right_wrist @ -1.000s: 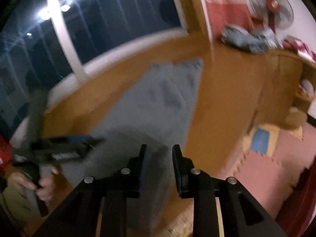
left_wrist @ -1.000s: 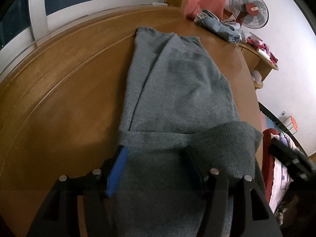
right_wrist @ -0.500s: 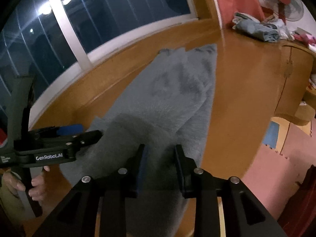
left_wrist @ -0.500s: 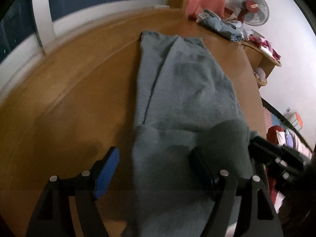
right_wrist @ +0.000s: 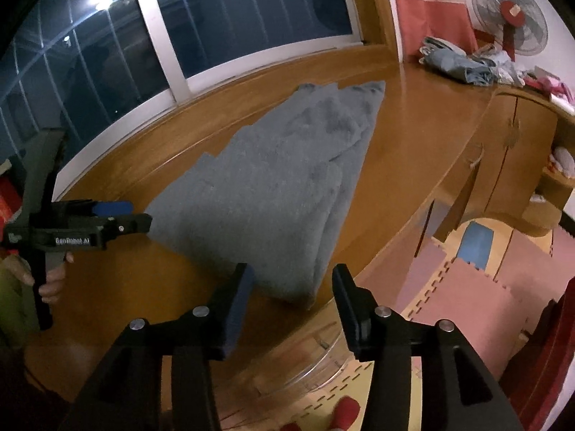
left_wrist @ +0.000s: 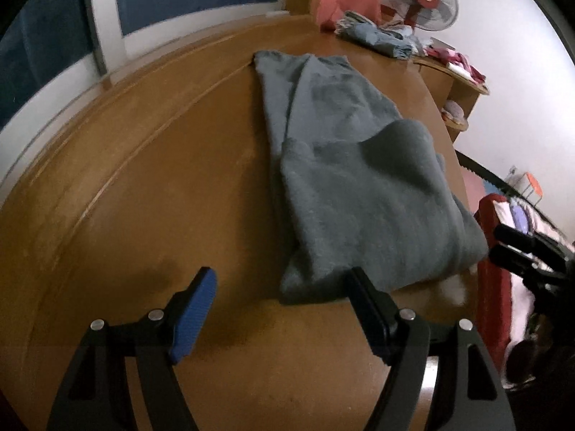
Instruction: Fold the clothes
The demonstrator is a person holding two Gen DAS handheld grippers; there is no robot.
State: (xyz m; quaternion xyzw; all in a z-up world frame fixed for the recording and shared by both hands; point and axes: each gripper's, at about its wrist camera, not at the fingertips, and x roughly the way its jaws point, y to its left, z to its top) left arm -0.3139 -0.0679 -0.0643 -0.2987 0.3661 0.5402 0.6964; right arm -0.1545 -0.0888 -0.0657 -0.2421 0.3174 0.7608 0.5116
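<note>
A grey garment [left_wrist: 359, 179] lies lengthwise on the wooden table [left_wrist: 161, 179], its near end doubled over on top of itself. My left gripper [left_wrist: 280, 283] hovers just in front of the garment's near left corner, open, with its pads clear of the cloth. In the right wrist view the garment [right_wrist: 269, 186] runs away towards the window. My right gripper [right_wrist: 293, 274] is at its near corner by the table's edge, and its jaws are opening. The corner shows between the tips and is not pinched. A hand [right_wrist: 50, 283] holds the left gripper [right_wrist: 107, 222] at the far left.
A heap of blue-grey clothes [left_wrist: 377, 37] and a red-hubbed fan [left_wrist: 422, 1] sit at the table's far corner. The window [right_wrist: 233, 18] runs along the back. Right of the table's edge the floor drops to foam mats [right_wrist: 485, 287] beside a wooden cabinet [right_wrist: 510, 151].
Both grippers let go of the garment's near end, which now lies folded over on the cloth. Each backed away towards the near edge, the left one also sideways. The right jaws widened.
</note>
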